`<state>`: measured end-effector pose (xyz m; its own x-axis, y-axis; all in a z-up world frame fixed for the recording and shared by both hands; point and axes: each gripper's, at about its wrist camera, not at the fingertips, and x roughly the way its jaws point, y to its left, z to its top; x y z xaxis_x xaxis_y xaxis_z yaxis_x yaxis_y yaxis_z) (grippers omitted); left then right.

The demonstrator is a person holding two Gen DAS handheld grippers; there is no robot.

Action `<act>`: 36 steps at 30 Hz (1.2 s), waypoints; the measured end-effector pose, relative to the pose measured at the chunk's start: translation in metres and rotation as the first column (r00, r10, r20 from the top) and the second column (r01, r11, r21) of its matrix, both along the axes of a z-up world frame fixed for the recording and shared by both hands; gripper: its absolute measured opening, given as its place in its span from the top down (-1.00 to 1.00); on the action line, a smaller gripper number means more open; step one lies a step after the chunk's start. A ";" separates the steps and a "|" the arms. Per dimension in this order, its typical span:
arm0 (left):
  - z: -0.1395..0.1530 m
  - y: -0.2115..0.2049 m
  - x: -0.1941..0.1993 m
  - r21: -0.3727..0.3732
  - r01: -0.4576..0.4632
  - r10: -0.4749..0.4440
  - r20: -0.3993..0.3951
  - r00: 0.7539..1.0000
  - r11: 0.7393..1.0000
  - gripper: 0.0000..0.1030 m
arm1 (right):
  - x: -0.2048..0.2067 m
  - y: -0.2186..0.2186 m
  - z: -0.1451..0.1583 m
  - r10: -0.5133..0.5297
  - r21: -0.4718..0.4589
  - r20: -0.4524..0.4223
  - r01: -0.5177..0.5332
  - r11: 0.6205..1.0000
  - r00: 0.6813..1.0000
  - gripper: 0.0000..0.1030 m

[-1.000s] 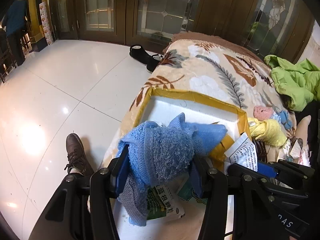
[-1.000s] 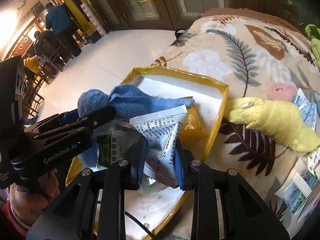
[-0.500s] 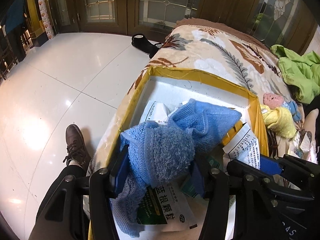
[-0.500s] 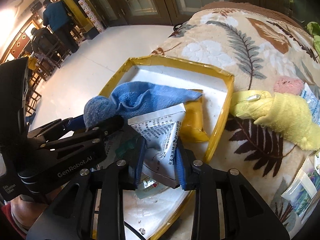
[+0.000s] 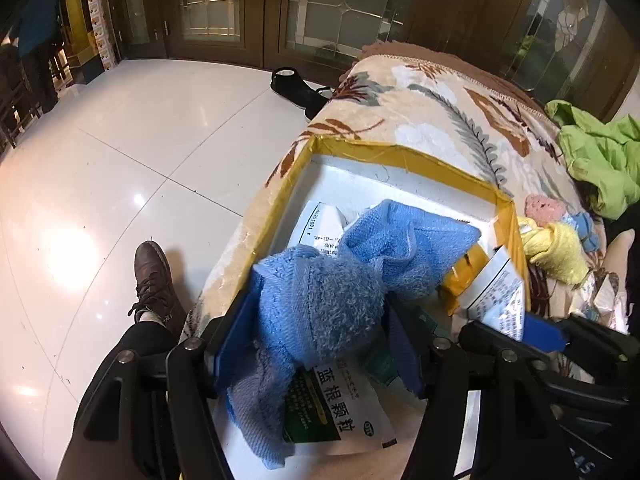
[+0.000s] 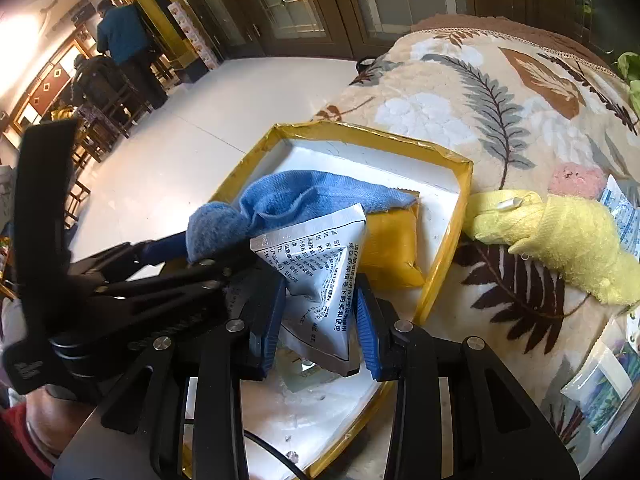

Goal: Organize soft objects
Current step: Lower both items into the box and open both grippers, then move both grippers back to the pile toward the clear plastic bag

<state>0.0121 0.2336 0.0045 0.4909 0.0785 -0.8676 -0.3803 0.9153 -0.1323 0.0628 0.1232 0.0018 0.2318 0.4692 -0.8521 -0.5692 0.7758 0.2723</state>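
Over the last second both claws have sunk lower over the tray [image 5: 404, 156], so the drop looks close. The left claw [image 5: 316, 332] is clamped on the blue towel [image 5: 320, 300], whose far end drapes ahead onto the tray floor and over the green sachet [image 5: 340, 408] beneath it. The right claw [image 6: 320, 316] pinches a white sachet [image 6: 320, 272], just right of the towel. The yellow towel [image 6: 560, 232] lies further right, on the blanket [image 6: 460, 92].

My two wrist cameras look forward along my jaws, close above the box [image 5: 400, 156] [image 6: 444, 156] both share.
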 end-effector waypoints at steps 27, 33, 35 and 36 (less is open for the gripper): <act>0.034 -0.012 -0.017 0.043 -0.007 0.004 0.065 0.998 0.999 -0.38 | -0.024 -0.045 0.032 -0.037 0.090 -0.014 0.038 0.995 0.999 0.07; 0.046 -0.030 -0.019 0.070 0.008 -0.013 0.067 0.998 0.998 -0.46 | -0.034 -0.081 0.038 -0.080 0.102 -0.021 0.082 0.991 0.997 0.07; 0.052 -0.040 -0.019 0.076 0.028 -0.034 0.080 0.996 0.997 -0.46 | -0.037 -0.096 0.042 -0.103 0.109 -0.015 0.104 0.989 0.995 0.07; 0.055 -0.046 -0.019 0.086 0.041 -0.048 0.089 0.995 0.995 -0.47 | -0.038 -0.104 0.045 -0.116 0.110 -0.008 0.116 0.987 0.993 0.07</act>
